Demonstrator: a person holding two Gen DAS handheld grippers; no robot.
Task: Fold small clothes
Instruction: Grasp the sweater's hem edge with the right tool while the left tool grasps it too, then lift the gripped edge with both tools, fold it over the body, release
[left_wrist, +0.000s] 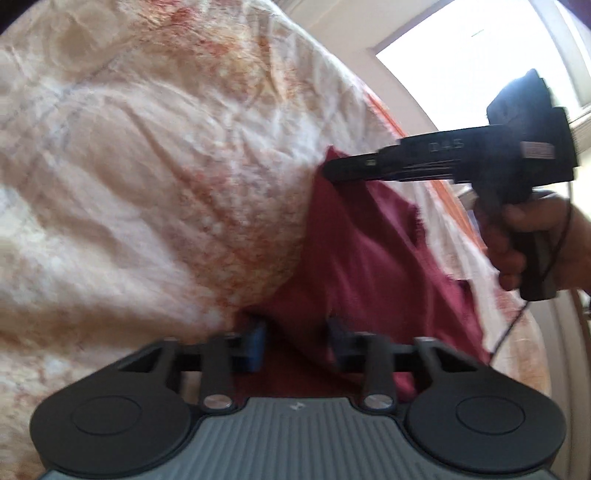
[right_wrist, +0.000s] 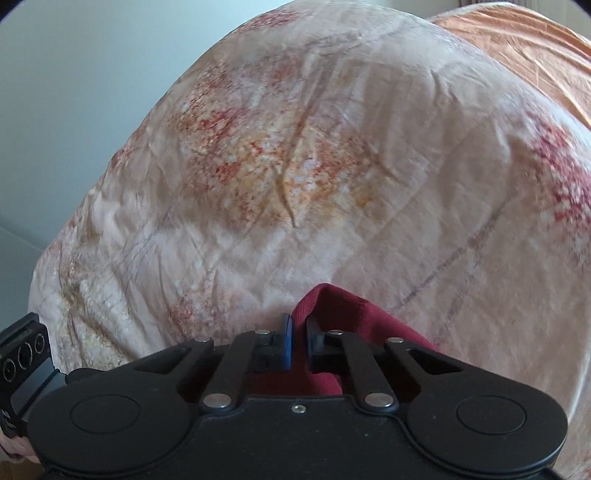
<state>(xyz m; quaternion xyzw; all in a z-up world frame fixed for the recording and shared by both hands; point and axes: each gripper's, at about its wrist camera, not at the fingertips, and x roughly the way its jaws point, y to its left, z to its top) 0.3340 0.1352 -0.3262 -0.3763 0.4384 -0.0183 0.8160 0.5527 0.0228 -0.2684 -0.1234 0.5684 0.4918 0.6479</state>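
A dark red garment (left_wrist: 354, 251) hangs stretched between both grippers above the patterned bedspread (left_wrist: 147, 166). My left gripper (left_wrist: 295, 332) has its jaws apart with the red cloth running between and over the blue pads. My right gripper (left_wrist: 332, 171) shows in the left wrist view, held by a hand, shut on the garment's upper corner. In the right wrist view the right gripper (right_wrist: 299, 332) is shut on a fold of the red garment (right_wrist: 354, 314), which bunches around its fingers.
The cream and red flowered bedspread (right_wrist: 295, 166) fills both views. An orange sheet (right_wrist: 517, 48) lies at the far right. A bright window (left_wrist: 461, 55) is beyond the bed. The left gripper's body (right_wrist: 22, 365) shows at the right wrist view's left edge.
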